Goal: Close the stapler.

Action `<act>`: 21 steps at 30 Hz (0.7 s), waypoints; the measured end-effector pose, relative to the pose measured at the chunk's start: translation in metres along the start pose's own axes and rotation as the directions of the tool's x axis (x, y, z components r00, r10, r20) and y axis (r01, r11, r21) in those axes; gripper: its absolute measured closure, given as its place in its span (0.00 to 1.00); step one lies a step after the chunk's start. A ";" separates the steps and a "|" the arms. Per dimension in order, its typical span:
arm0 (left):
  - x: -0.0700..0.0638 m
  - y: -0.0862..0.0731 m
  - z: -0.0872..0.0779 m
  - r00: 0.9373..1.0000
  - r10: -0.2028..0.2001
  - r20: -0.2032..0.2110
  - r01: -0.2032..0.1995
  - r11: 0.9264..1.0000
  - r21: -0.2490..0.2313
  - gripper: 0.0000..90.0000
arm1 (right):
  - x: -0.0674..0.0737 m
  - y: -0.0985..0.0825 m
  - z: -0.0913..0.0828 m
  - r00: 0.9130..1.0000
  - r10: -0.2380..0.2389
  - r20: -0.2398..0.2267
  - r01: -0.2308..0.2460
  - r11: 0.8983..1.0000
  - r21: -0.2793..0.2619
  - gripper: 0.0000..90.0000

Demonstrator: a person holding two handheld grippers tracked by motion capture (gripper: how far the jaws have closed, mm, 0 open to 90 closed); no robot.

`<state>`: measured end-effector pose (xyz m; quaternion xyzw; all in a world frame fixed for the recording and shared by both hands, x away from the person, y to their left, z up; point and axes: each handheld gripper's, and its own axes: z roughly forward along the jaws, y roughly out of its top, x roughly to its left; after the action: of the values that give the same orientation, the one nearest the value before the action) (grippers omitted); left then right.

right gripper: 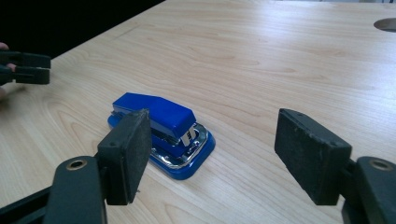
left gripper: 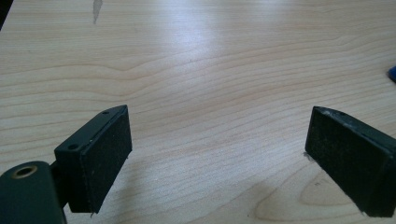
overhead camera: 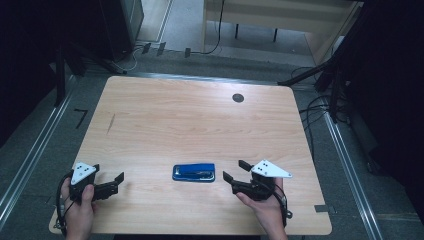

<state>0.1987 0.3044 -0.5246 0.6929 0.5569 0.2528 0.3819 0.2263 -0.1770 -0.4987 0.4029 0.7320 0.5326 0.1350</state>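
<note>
A blue stapler (overhead camera: 194, 172) with a chrome base lies flat on the wooden table (overhead camera: 190, 120), near the front edge and between the two hands. My left gripper (overhead camera: 109, 173) rests at the front left, open, with bare wood between its pads (left gripper: 100, 154). A blue sliver of the stapler (left gripper: 392, 73) shows at the right edge of the left gripper view. My right gripper (overhead camera: 235, 170) sits just right of the stapler, open and pointing towards it. In the right gripper view the stapler (right gripper: 161, 126) lies just beyond the left pad (right gripper: 126, 158), apart from both pads. The left gripper (right gripper: 25, 67) shows far off.
A round dark cable hole (overhead camera: 238, 98) sits in the table's far right part. A thin dark mark (overhead camera: 110, 123) streaks the wood at the left. Cables (overhead camera: 312, 107) trail on the floor to the right, and a pale wooden desk (overhead camera: 280, 20) stands beyond the table.
</note>
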 end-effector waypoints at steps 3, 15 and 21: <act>0.000 0.000 0.000 1.000 -0.001 -0.001 0.001 1.000 0.001 0.08 | -0.005 0.000 -0.007 1.000 -0.008 0.003 0.008 1.000 -0.013 0.25; 0.000 0.000 0.000 1.000 0.004 0.003 -0.004 1.000 0.005 0.08 | -0.027 -0.001 -0.033 0.997 0.053 0.048 -0.051 0.997 -0.050 0.12; 0.000 0.000 0.000 1.000 0.004 0.003 -0.004 1.000 0.005 0.08 | -0.039 -0.005 -0.044 0.995 0.059 0.084 -0.054 0.997 -0.058 0.10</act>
<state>0.1989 0.3041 -0.5246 0.6952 0.5558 0.2510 0.3806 0.2214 -0.2358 -0.4946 0.4420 0.6986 0.5387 0.1622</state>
